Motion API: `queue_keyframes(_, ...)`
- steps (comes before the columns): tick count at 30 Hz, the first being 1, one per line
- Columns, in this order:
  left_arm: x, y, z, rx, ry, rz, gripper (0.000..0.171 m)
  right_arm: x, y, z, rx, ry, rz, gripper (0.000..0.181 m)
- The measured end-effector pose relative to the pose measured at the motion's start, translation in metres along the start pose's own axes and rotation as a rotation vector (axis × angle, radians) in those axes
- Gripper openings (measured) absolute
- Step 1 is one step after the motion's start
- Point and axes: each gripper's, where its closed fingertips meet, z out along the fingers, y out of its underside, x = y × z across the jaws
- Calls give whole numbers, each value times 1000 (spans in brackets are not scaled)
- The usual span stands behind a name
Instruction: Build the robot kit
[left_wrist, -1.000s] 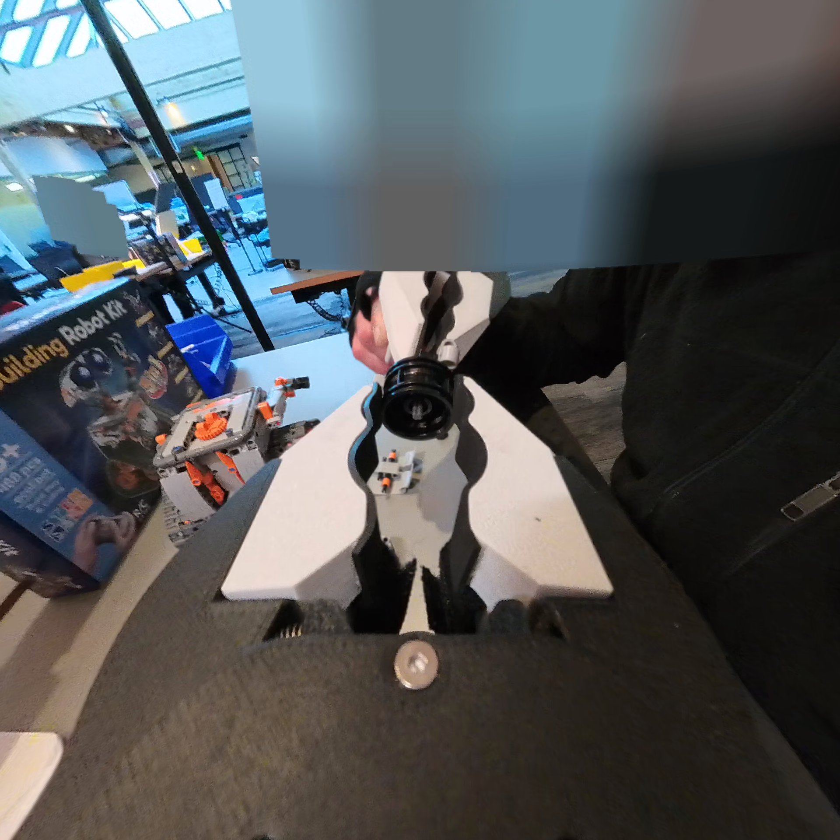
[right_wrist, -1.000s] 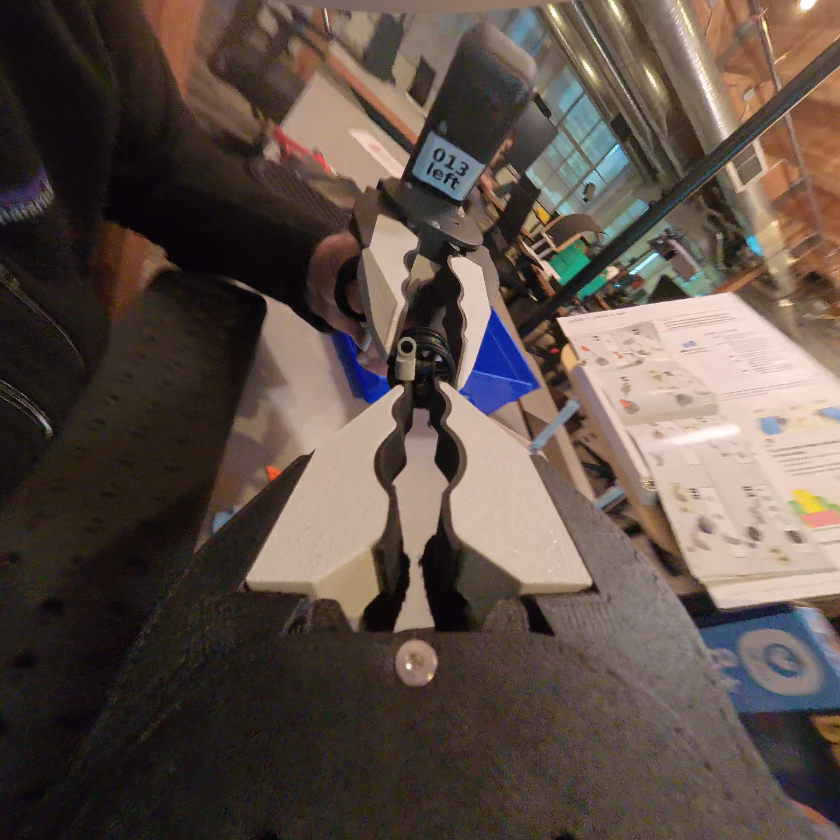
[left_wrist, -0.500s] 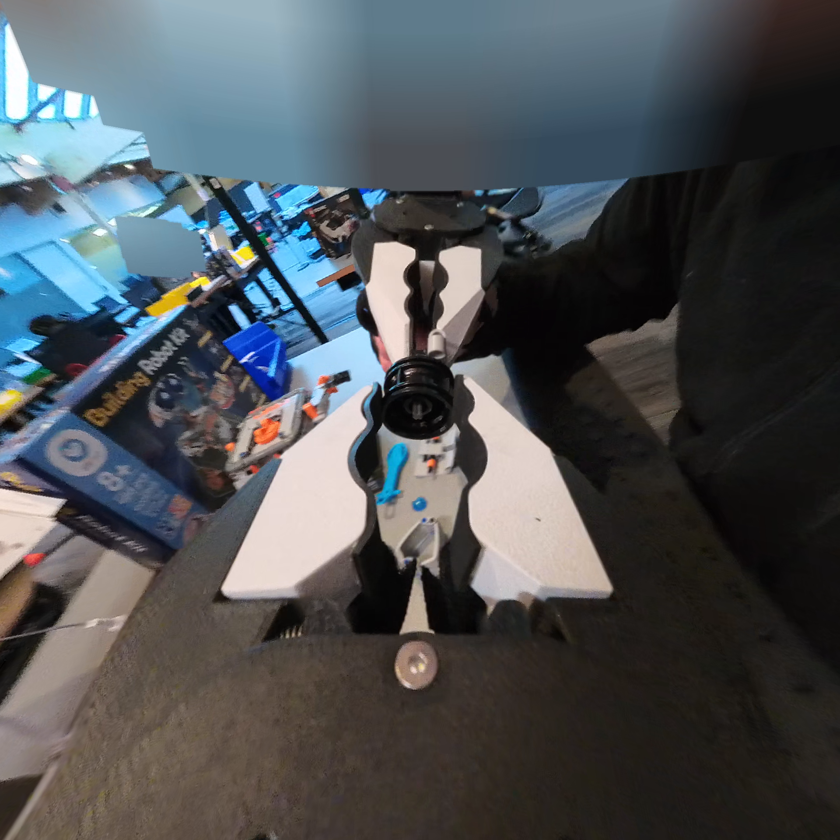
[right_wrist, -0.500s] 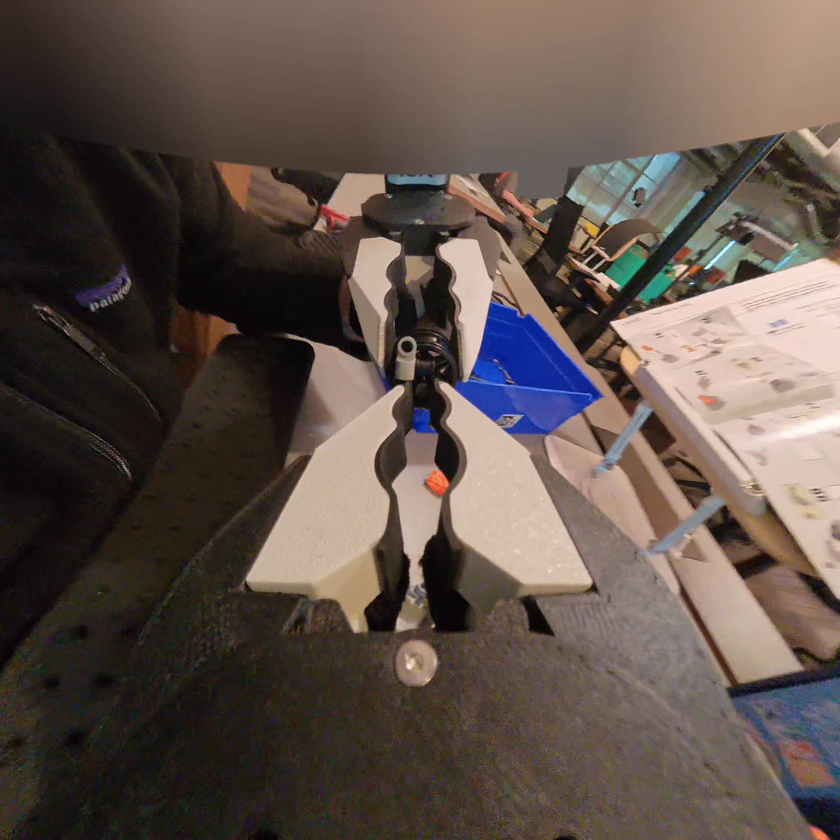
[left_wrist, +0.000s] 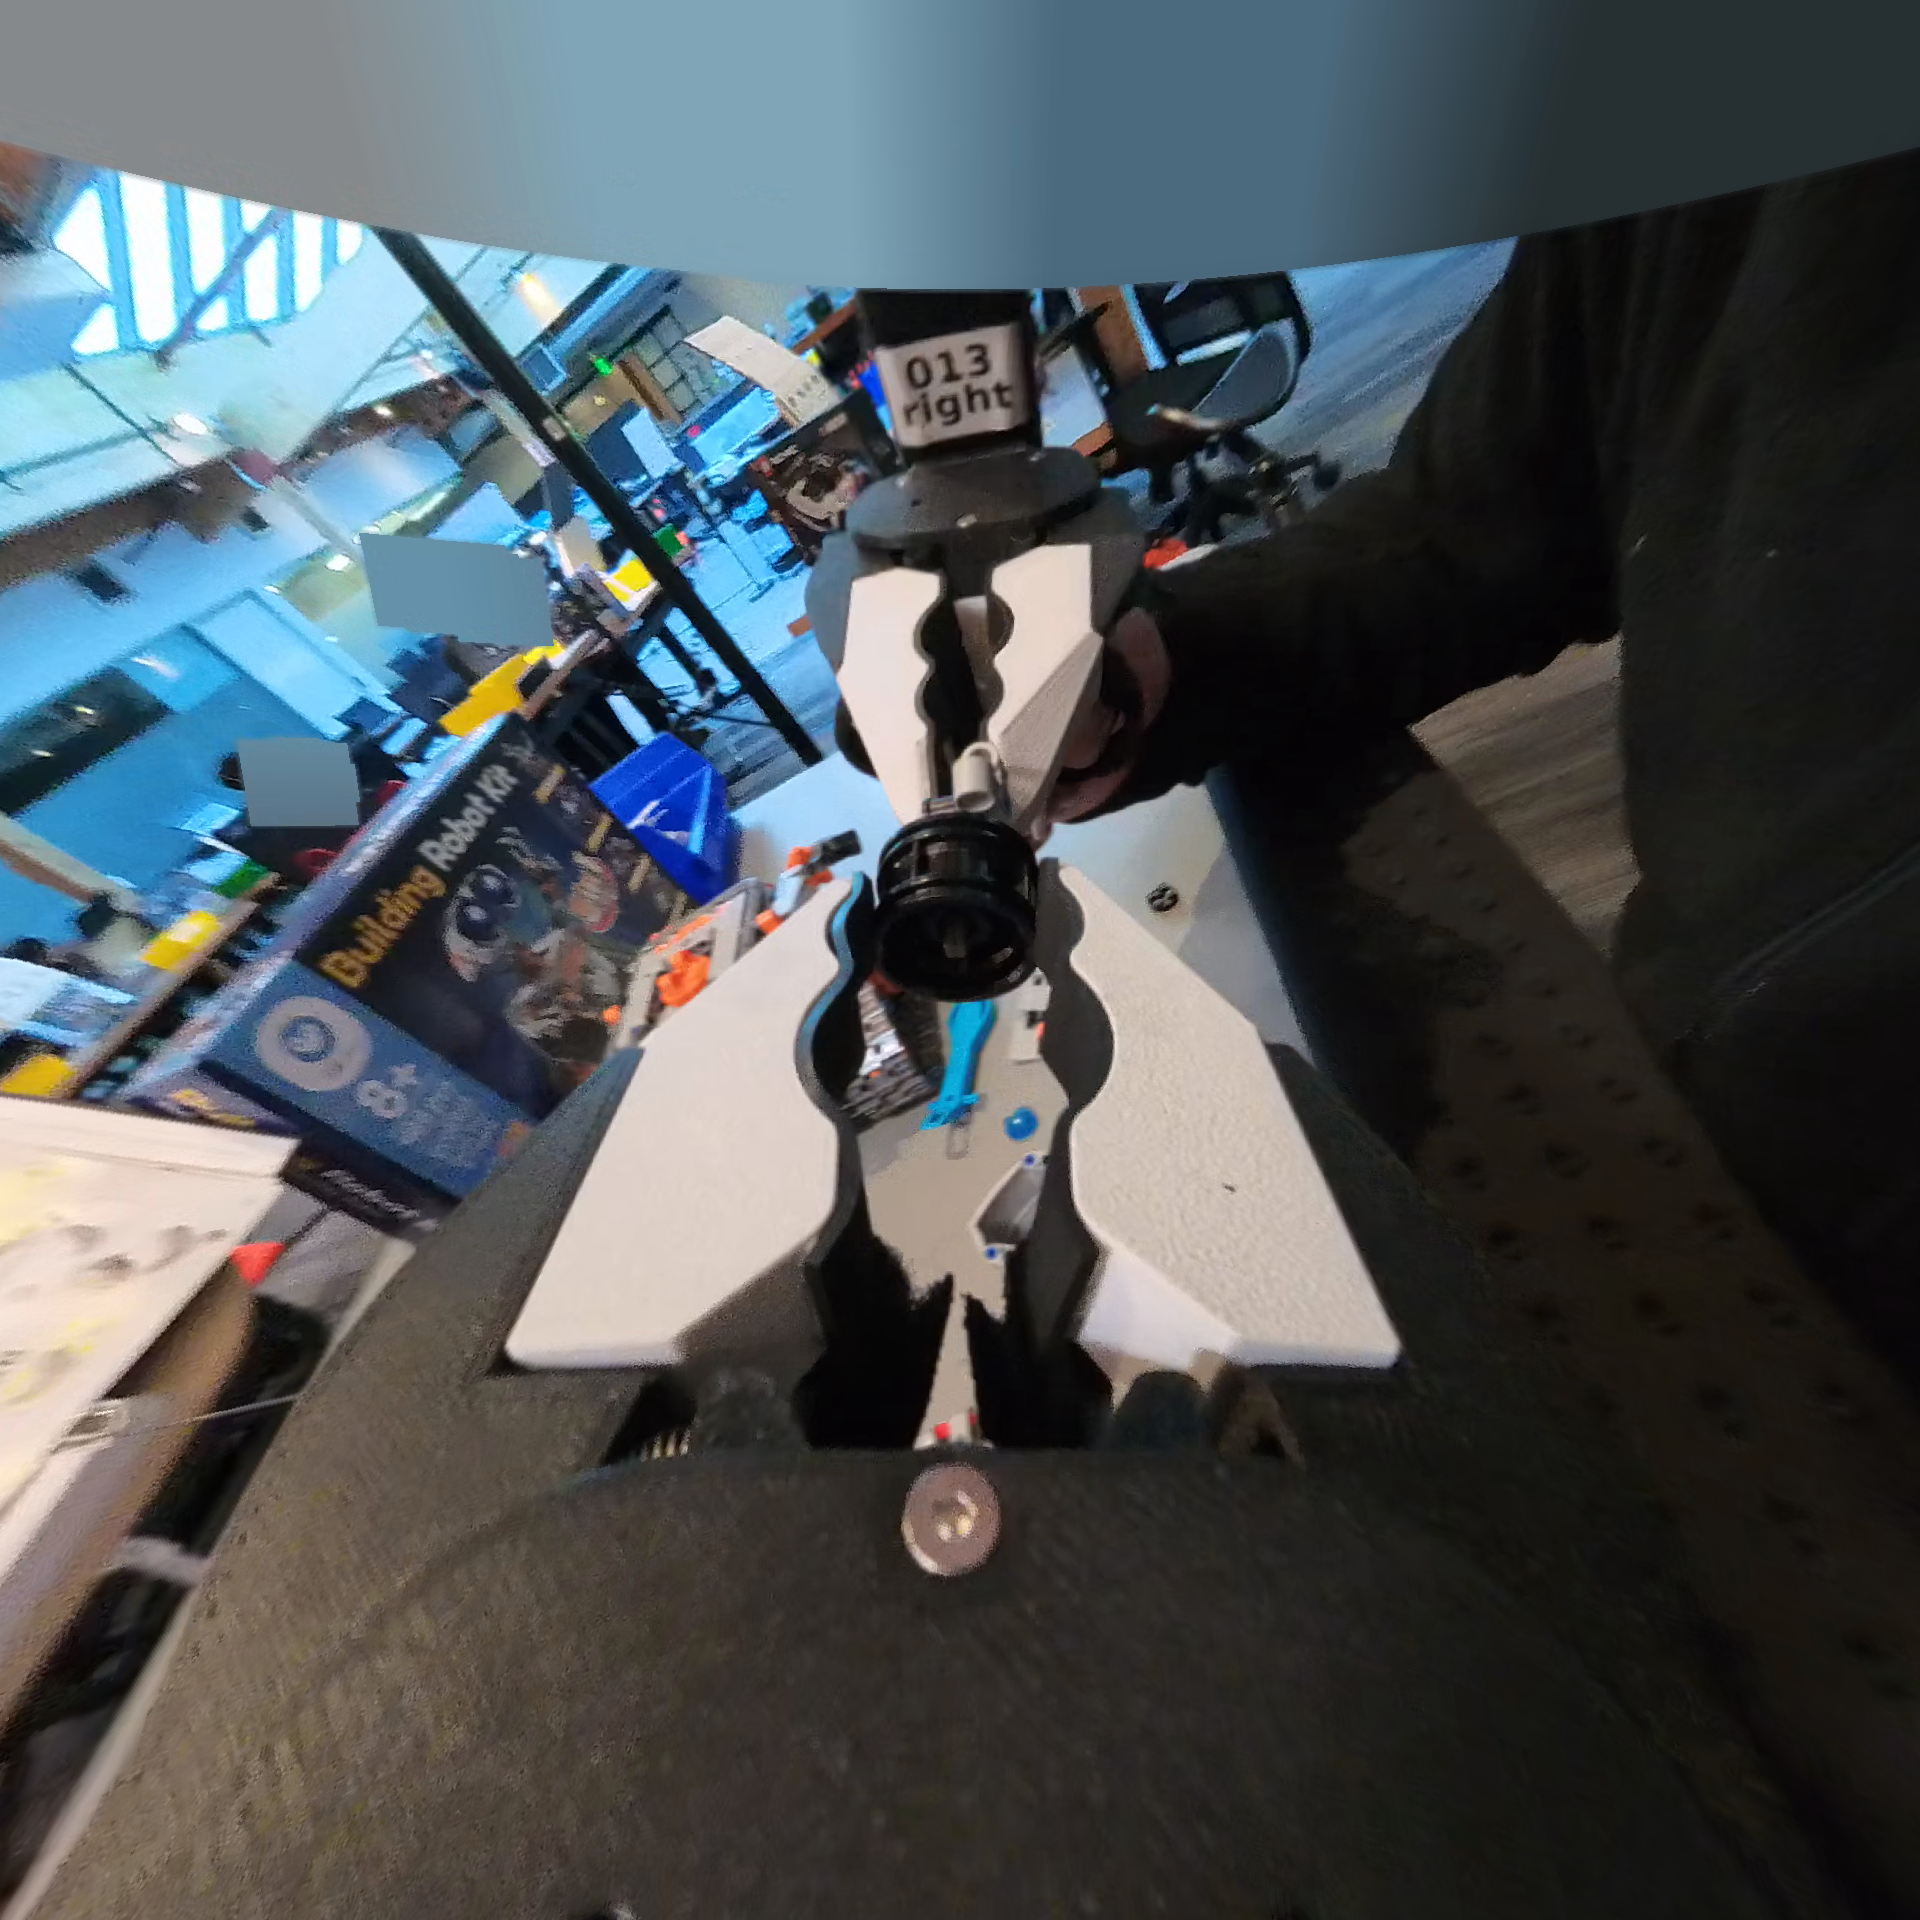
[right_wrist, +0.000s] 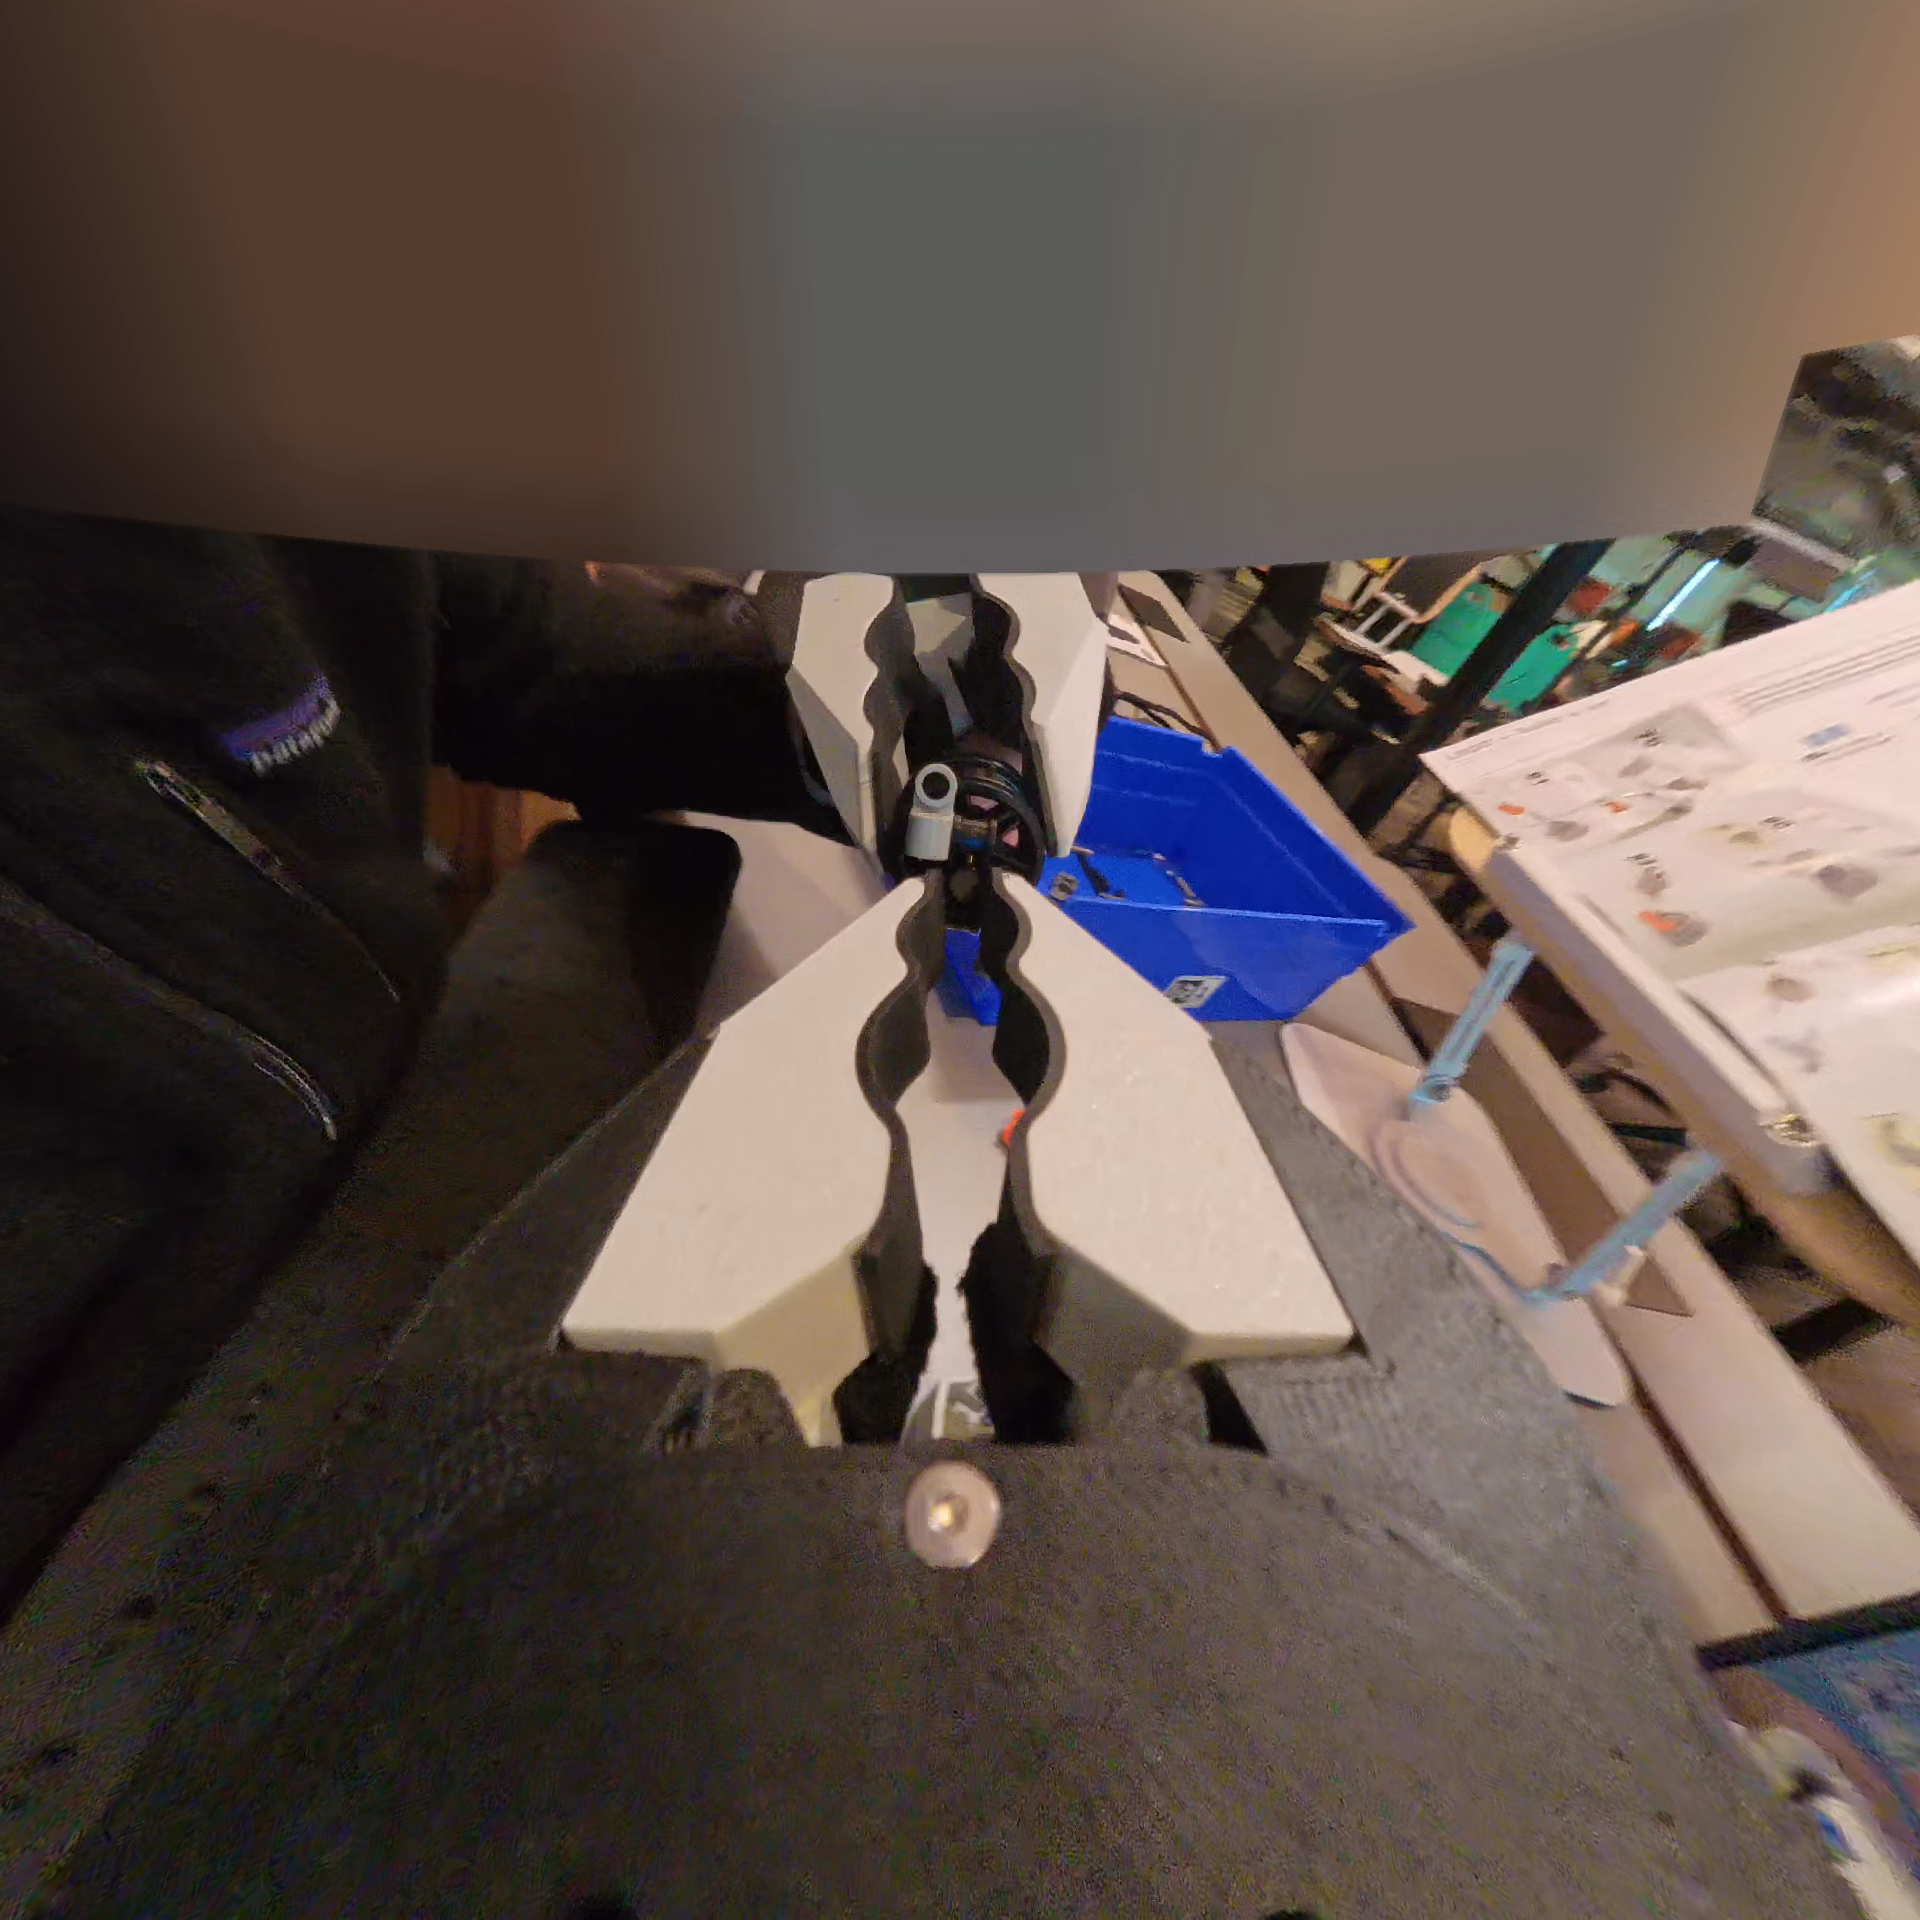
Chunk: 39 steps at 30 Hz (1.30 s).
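Observation:
My left gripper (left_wrist: 951, 899) is shut on a black ribbed wheel hub (left_wrist: 956, 930) and holds it in the air above the white table. My right gripper (right_wrist: 961, 883) faces it tip to tip. It is shut on a small grey connector piece (right_wrist: 930, 810) on a dark pin, which is pressed against the hub's far side (right_wrist: 992, 816). In the left wrist view the right gripper (left_wrist: 971, 790) and the grey connector (left_wrist: 975, 774) show just behind the hub. In the right wrist view the left gripper's fingers (right_wrist: 831, 686) rise behind the connector.
A blue toy kit box (left_wrist: 436, 966), a grey and orange half-built model (left_wrist: 691, 961) and a blue bin (right_wrist: 1195, 904) stand on the table. A light blue tool and small parts (left_wrist: 961, 1049) lie below the hub. An open instruction booklet (right_wrist: 1714, 821) sits on a stand at right. A person's black jacket (right_wrist: 208, 883) is close by. Left and right tips are no more than a few centimetres apart.
Both grippers have swung and tilted together, so the background has shifted. They stay tip to tip, still holding the hub and the grey connector.

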Motion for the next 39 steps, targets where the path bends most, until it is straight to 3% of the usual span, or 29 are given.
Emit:
queue_keyframes(5,5,-2,4,117,138,-268,28,-3,2,-4,-120,97,-272,4)
queue_keyframes(9,5,0,7,143,173,-343,28,-3,5,-7,-190,144,-397,4)
queue_keyframes(11,7,-3,6,165,179,-349,28,-4,2,-7,-167,125,-357,4)
queue_keyframes(19,0,-2,-2,29,1,-7,28,-2,-3,-3,22,-24,48,0)
queue_keyframes(21,-38,0,-31,4,-193,39,28,12,-20,-25,183,-52,189,0)
queue_keyframes(22,-51,-12,-52,77,-232,-1,26,24,-21,-31,213,-17,230,0)
queue_keyframes(23,-54,-20,-56,90,-251,24,26,25,-11,-24,165,-4,215,0)
queue_keyframes(25,-39,-2,-35,-6,-188,62,28,18,-3,-12,128,-26,201,0)
queue_keyframes(30,-41,16,-22,4,-154,-30,28,28,13,-5,35,54,137,1)
queue_keyframes(34,-31,34,-2,-29,-98,-99,28,30,21,4,-46,138,40,15)
queue_keyframes(39,-32,36,5,2,-68,-173,29,34,28,2,-94,184,-67,16)
